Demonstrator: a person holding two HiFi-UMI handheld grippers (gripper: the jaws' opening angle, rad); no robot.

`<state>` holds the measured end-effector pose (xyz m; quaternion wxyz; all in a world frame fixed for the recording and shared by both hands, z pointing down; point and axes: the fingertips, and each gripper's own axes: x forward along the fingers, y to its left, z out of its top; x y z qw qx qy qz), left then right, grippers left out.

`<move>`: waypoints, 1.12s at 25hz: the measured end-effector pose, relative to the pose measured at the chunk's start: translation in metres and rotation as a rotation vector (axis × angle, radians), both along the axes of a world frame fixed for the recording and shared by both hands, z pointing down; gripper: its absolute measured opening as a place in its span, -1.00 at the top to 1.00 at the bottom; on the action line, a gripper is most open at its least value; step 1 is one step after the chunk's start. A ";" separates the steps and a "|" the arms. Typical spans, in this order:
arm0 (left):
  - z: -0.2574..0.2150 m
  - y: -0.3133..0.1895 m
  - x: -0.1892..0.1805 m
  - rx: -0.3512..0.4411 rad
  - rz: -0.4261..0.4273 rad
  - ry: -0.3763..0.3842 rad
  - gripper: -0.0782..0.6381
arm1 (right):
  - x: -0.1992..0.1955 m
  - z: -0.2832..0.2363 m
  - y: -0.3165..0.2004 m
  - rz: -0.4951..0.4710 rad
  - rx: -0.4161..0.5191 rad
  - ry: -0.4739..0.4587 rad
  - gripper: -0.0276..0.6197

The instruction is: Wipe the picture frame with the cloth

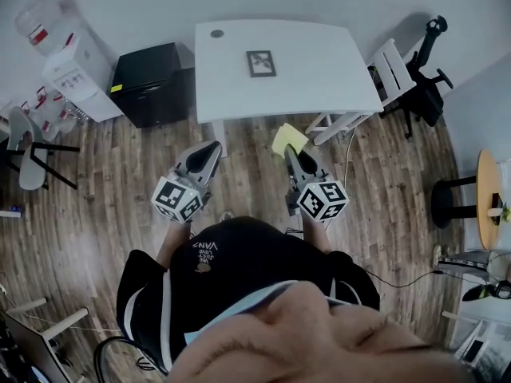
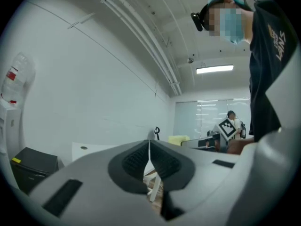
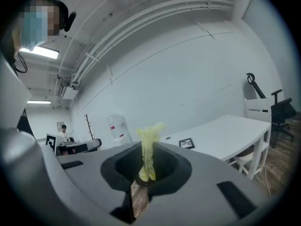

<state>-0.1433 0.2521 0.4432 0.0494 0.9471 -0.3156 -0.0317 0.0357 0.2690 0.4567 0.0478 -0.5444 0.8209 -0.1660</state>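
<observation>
Well ahead of both claws, across a strip of wood floor point(image 1: 239, 174), sits the picture frame point(image 1: 261, 63). It seems to be lying flat and face-up on the white worktop point(image 1: 319, 70). Our right claw point(image 1: 290, 153) is clamped on the yellow cloth point(image 1: 288, 138), which pokes past its tips as a bunched tuft. Our left claw point(image 1: 213, 147) has its jaws pressed together on nothing.

So we reckon we're on the approach, nothing wiped yet. From the right gripper view the frame is ahead and a bit right of where the jaws point, so we'd swing that way while closing in. To do this well, we'd keep the squeeze firm and come down tilted so the tuft, not the hard tips, meets the frame's face. It looks light, so parking the left claw against one edge could stop it skating.

The frame looks close to square, so we can't call a long axis. Its sides run roughly parallel to the worktop's edges.
</observation>
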 end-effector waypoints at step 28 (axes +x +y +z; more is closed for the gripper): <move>0.009 -0.091 0.019 -0.052 -0.019 0.000 0.73 | 0.034 -0.001 -0.089 0.035 -0.019 -0.012 0.79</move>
